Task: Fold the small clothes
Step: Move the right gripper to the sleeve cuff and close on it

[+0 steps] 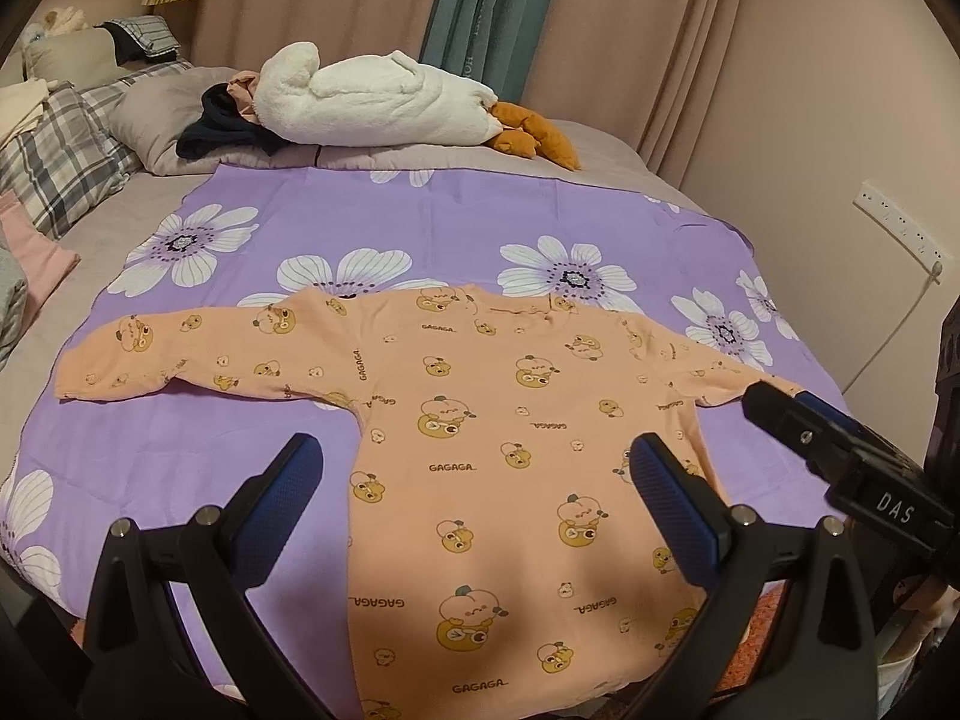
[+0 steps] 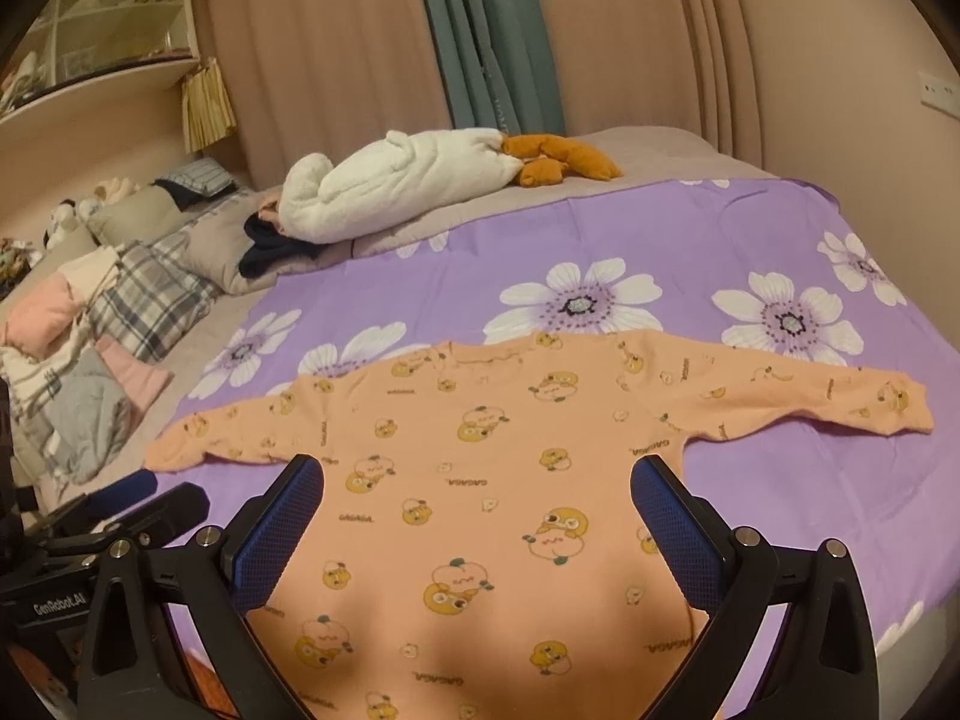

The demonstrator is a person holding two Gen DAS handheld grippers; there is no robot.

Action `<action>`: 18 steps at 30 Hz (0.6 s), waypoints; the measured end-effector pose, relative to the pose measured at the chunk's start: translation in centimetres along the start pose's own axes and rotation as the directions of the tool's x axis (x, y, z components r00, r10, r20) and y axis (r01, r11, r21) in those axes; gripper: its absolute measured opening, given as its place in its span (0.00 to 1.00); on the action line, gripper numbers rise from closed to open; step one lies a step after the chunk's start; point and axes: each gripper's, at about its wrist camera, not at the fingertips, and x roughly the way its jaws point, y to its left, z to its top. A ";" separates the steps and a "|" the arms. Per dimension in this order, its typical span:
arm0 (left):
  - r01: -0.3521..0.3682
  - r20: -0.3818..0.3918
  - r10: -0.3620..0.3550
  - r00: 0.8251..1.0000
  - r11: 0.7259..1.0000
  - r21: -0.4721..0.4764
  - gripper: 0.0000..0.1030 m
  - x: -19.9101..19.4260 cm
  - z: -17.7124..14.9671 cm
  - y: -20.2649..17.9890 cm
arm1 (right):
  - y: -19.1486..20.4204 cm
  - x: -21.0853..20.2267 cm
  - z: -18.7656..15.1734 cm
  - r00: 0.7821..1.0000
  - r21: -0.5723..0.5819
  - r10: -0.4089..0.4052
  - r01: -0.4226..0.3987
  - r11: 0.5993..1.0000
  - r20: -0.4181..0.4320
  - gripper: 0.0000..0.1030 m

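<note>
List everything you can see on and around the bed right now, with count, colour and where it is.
Long-sleeved top: one, peach with duck print, spread flat on the sheet, sleeves out.
Flowered sheet: one, purple with white flowers, over the bed.
Plush toy: one, white with orange feet, far end.
Plaid pillow: one, grey and white, left side.
Curtains: pink and teal, behind the bed.
Left gripper: open, above the top's hem.
Right gripper: open, likewise.

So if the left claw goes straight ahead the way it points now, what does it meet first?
Most likely the peach top, around its chest. The left claw is open and holds nothing, and the top's body lies spread flat on the purple flowered sheet right between its fingers. Depth is hard to judge here.
</note>
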 end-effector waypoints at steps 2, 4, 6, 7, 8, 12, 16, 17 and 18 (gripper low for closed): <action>0.007 -0.008 -0.007 1.000 1.000 -0.014 0.99 0.2 0.2 0.2 | -0.5 -0.1 0.4 1.000 0.012 0.010 -0.010 1.000 0.008 0.99; 0.020 -0.017 -0.020 1.000 0.999 -0.029 0.99 0.6 0.5 0.4 | -1.0 -0.1 0.8 1.000 0.020 0.009 -0.009 1.000 0.018 0.99; 0.036 -0.026 -0.037 0.999 0.998 -0.043 0.99 1.0 0.8 0.5 | -1.6 0.0 1.3 1.000 0.034 0.003 -0.004 0.999 0.029 0.99; 0.043 -0.029 -0.045 0.999 0.998 -0.050 0.99 1.1 0.9 0.5 | -2.1 0.1 1.7 1.000 0.042 0.000 -0.002 0.999 0.031 0.99; 0.051 -0.030 -0.053 0.998 0.997 -0.057 0.99 1.3 1.0 0.6 | -2.5 0.1 2.0 0.999 0.047 -0.002 0.000 0.999 0.032 0.99; 0.067 -0.037 -0.070 0.997 0.994 -0.082 0.99 2.4 1.5 0.7 | -4.6 -0.1 3.9 0.998 0.070 0.009 -0.014 0.997 0.065 0.92; 0.059 -0.075 -0.065 0.995 0.995 -0.077 0.97 4.5 1.3 0.5 | -8.2 -0.5 6.1 0.994 0.130 -0.028 0.014 0.991 0.101 0.82; 0.061 -0.096 -0.069 0.993 0.995 -0.078 0.96 5.3 1.2 0.5 | -9.4 -0.5 6.5 0.993 0.157 -0.042 0.025 0.987 0.106 0.78; 0.063 -0.114 -0.072 0.991 0.995 -0.079 0.95 6.0 1.0 0.4 | -10.6 -0.5 6.7 0.993 0.187 -0.057 0.037 0.982 0.106 0.74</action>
